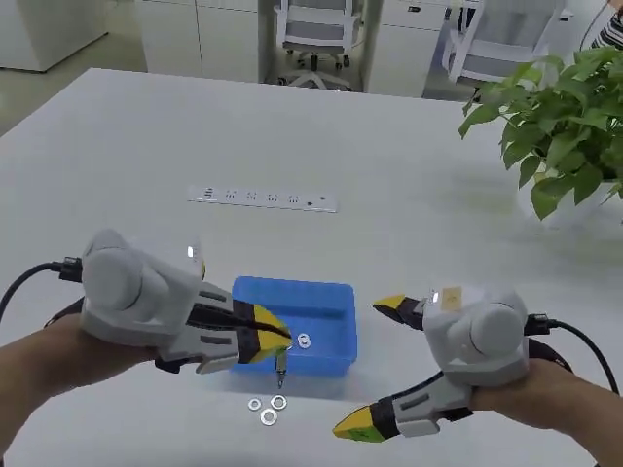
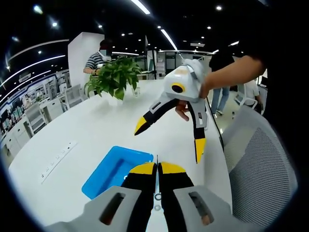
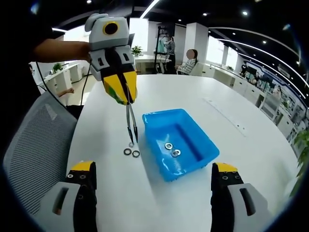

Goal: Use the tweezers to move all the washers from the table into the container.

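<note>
Readable text, labels, brands, numbers: none legible from where I stand.

Socket strip (image 1: 263, 198) on the worktop (image 1: 409, 263) – small dark marks along its face, too small and blurred to make out as letters or figures.

White table (image 1: 146, 126): a power strip (image 1: 263, 198) is set into the middle. A potted plant (image 1: 560, 117) is placed far right.
</note>
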### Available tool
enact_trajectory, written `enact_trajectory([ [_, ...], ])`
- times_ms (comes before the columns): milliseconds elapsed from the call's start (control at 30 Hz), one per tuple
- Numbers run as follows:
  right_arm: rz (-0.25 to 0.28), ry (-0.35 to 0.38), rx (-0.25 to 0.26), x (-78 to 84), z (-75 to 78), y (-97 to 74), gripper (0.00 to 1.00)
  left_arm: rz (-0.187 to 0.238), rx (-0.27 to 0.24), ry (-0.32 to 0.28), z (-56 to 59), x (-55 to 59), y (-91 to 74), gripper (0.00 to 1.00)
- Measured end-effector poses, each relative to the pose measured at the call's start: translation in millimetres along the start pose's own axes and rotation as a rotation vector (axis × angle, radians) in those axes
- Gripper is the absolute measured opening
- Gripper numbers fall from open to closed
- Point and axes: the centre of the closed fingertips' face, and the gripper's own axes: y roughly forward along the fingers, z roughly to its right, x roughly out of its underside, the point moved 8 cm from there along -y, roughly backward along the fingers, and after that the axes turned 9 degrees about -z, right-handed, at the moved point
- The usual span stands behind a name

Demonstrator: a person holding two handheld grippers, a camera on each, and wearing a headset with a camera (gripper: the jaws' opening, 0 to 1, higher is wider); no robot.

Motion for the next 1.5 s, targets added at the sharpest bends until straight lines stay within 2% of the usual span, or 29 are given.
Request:
enact_trajectory([
  [433,-0.008,0.005,-0.010,6.1,-5.9,1.1,0.98,-0.006,0.009,0.005,3.1,13.8,8.4,0.05],
  [1200,-0.009,0.001,-0.021,14.0,-11.2,1.8,0.95,-0.013,0.029,-0.007,7.5,22.2,22.8,0.05],
  [1500,0.023,-0.050,-0.042,6.0,-15.8,2.3,0.84,-0.003,0.020,-0.017,5.2,31.7,22.4,0.05],
])
